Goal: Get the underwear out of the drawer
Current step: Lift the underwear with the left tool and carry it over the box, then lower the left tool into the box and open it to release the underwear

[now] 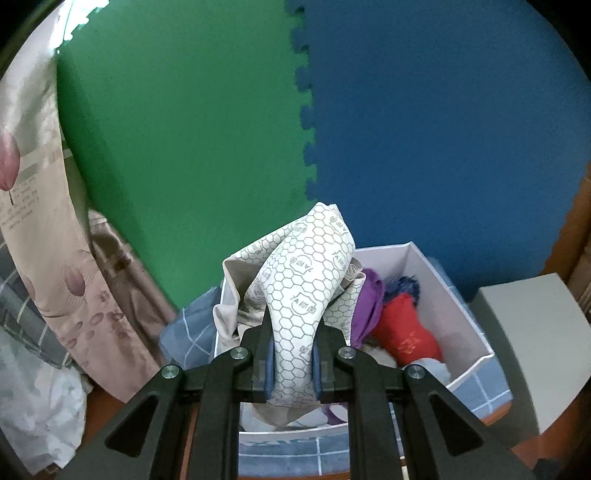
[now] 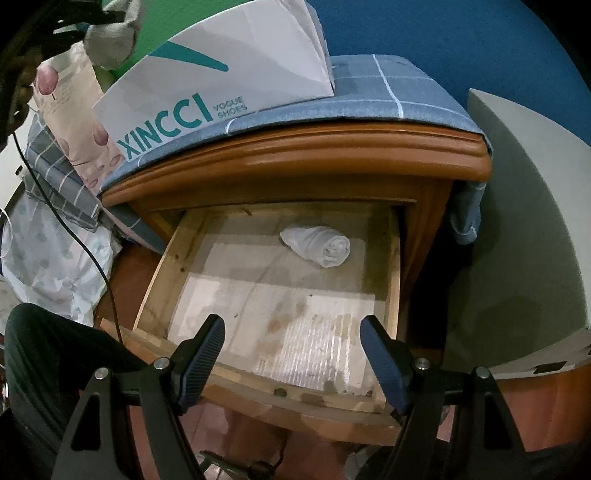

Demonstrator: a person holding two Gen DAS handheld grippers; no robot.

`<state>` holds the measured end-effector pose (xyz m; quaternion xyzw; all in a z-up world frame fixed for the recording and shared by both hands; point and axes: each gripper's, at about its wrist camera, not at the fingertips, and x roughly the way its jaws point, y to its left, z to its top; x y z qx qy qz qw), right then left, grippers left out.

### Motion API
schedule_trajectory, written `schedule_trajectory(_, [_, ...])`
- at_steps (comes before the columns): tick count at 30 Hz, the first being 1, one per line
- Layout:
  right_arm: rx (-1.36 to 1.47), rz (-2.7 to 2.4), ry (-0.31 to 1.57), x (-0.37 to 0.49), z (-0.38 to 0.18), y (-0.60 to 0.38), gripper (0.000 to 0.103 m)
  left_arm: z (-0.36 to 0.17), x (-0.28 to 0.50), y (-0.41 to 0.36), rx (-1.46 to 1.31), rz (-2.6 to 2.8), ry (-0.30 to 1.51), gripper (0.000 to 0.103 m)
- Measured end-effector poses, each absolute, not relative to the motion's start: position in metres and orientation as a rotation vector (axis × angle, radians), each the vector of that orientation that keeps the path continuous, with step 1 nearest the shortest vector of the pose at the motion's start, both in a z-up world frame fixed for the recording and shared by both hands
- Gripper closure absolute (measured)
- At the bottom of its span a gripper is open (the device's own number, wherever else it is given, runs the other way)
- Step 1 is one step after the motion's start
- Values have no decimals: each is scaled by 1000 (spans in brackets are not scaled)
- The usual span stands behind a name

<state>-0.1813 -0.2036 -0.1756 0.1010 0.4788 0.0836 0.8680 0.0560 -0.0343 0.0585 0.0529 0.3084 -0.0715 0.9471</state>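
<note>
My left gripper [image 1: 293, 332] is shut on white underwear with a grey honeycomb print [image 1: 303, 280] and holds it over the open white shoe box [image 1: 458, 295]. Purple [image 1: 365, 306] and red [image 1: 402, 332] garments lie in that box. In the right wrist view my right gripper [image 2: 291, 328] is open and empty, just above the front of the open wooden drawer [image 2: 391, 258]. A rolled white garment [image 2: 319, 245] lies at the back of the drawer. The left gripper with the cloth shows faintly in the right wrist view, at the top left [image 2: 107, 33].
The shoe box, marked XINCCI [image 2: 207, 81], stands on a blue checked cloth [image 2: 388, 92] on top of the wooden nightstand [image 2: 332, 147]. Green and blue foam mats [image 1: 443, 110] cover the wall. Pillows and bedding [image 2: 55, 251] lie left; a grey block [image 2: 517, 221] stands right. A black cable [image 2: 74, 229] hangs left.
</note>
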Motion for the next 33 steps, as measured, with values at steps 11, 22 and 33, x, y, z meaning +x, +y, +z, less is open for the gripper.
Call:
schedule_trajectory(11, [233, 199, 1013, -181, -179, -203, 25, 25, 87, -38, 114, -123, 726, 90])
schedule_trajectory(22, [245, 216, 1034, -178, -183, -201, 25, 6, 118, -38, 23, -136, 840, 90])
schedule_trajectory(33, [266, 226, 1047, -178, -186, -201, 25, -13, 131, -51, 41, -147, 899, 90])
